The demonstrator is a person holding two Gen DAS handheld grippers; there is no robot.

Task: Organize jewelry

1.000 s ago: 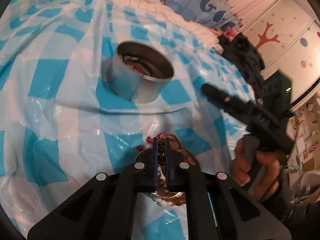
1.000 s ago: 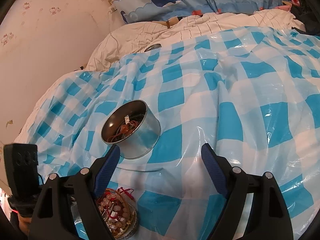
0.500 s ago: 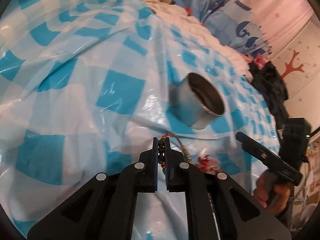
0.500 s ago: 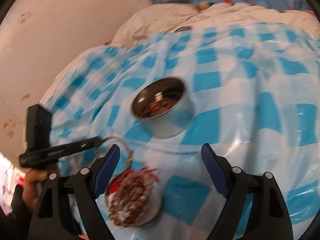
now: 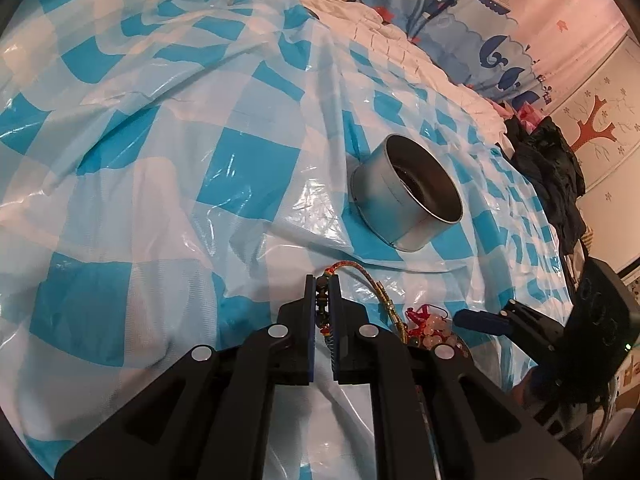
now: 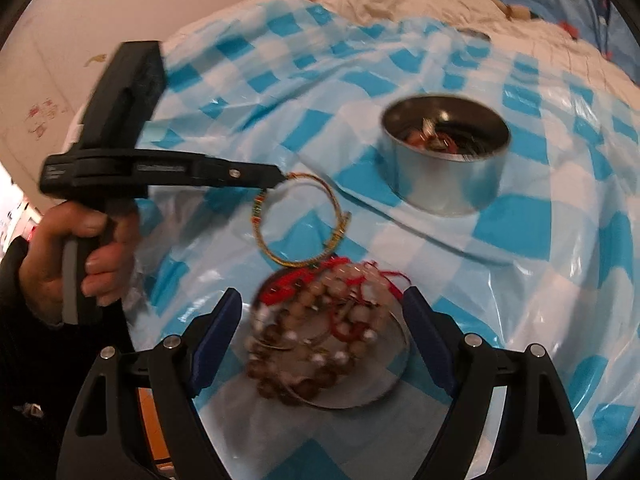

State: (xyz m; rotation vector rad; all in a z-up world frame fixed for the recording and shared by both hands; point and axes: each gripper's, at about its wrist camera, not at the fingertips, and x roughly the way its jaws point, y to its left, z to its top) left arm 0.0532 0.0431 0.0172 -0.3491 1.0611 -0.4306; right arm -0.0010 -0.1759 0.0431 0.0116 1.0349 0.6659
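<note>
The left gripper [image 5: 322, 294] is clamped on a multicoloured braided bracelet [image 6: 298, 220], whose loop hangs free above the checked plastic sheet [image 5: 248, 160] spread on the bed. The right gripper [image 6: 322, 336] stands wide open and holds nothing, its fingers either side of a shallow dish [image 6: 384, 384] heaped with bead bracelets [image 6: 320, 332]. Beyond sits a round metal tin [image 6: 446, 158] with more jewelry inside.

Tin [image 6: 446, 168] sits behind the bead dish [image 6: 360, 392], both on the sheet [image 6: 560, 280]

Motion blur smears the bead pile [image 6: 316, 332]; tin's contents [image 6: 440, 142] unclear.
</note>
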